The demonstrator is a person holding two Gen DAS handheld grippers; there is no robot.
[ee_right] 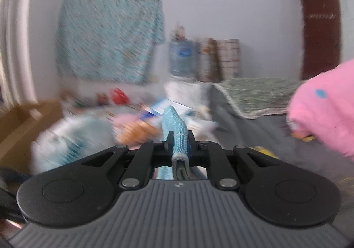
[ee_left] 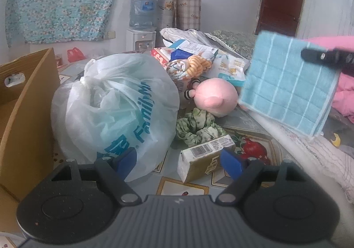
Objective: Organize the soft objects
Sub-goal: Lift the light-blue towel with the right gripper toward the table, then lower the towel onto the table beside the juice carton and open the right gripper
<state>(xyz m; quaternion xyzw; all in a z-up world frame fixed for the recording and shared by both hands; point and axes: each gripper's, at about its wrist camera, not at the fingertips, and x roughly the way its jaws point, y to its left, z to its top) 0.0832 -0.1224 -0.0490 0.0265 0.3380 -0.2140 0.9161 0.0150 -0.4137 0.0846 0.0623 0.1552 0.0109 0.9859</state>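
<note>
Fingers (ee_left: 231,163) of the left gripper (ee_left: 178,163) stand wide with nothing between them, above a tied white plastic bag (ee_left: 115,111) and a tissue pack (ee_left: 205,157); the blue checked towel (ee_left: 287,84) hangs at right. Right gripper (ee_right: 179,140) is clamped tight on that towel (ee_right: 174,124) (background blurred), beside pink fabric (ee_right: 327,106).

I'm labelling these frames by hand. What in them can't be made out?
- Right wrist view: everything behind the blue towel in the shut right claw is motion-blurred.
- Left wrist view: cardboard box contents hidden by its wall and the frame edge.
- Left wrist view: white bag is knotted, contents unclear.
</note>
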